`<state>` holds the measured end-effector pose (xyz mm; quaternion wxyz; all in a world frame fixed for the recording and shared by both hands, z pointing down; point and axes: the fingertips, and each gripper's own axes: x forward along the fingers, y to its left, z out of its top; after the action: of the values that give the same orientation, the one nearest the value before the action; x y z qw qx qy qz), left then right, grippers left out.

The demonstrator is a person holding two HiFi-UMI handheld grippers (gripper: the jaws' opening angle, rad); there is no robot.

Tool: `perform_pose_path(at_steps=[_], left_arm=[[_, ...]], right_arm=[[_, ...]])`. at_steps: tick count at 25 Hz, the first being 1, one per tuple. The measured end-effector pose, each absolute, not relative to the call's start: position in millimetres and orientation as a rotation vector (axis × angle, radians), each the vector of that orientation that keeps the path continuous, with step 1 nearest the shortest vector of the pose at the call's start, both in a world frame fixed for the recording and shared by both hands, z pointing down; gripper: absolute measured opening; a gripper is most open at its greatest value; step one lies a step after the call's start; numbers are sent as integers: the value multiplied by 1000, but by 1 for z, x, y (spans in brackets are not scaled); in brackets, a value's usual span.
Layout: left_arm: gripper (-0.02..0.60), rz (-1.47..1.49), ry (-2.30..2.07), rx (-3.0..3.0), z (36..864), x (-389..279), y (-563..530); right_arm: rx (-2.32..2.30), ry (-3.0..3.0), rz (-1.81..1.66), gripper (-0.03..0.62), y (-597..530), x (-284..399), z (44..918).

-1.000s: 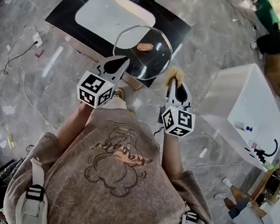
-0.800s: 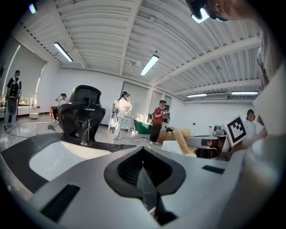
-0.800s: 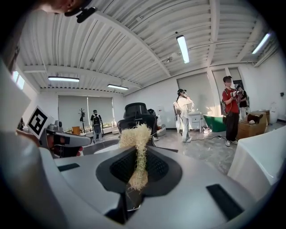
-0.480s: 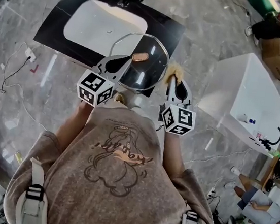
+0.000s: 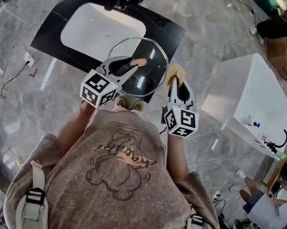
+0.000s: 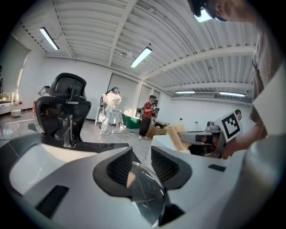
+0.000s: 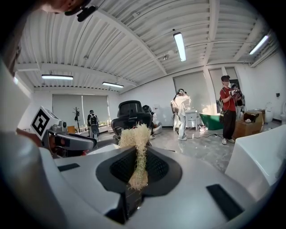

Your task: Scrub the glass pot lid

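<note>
Glass pot lid sits over the near edge of the black counter, just beside the white sink — can't tell whether it rests there. Left gripper: jaws have just been opening and now stand partly apart, with the lid's copper knob between them, close to one pad and clear of the other. Right gripper: jaws clamped on a straw-coloured scrubber — tuft just beside the lid's right rim.
</note>
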<state>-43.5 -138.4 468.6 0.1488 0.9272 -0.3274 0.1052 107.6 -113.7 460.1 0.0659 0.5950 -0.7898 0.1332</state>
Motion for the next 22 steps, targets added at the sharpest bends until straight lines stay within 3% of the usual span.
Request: perform_pose_path(at_steps=[2,5,22], left_arm=[[171,317,-906,2650,474,-39,-140],[320,349,-858,2637,483,-33,-142],[330,840,-759,2692,586,-11,-167]], right_arm=[[1789,-2386,402,44,-117,109,461],[1778,-2385,412,44,-121,109,465],[1762,-2382,449,44,-131,120,478]])
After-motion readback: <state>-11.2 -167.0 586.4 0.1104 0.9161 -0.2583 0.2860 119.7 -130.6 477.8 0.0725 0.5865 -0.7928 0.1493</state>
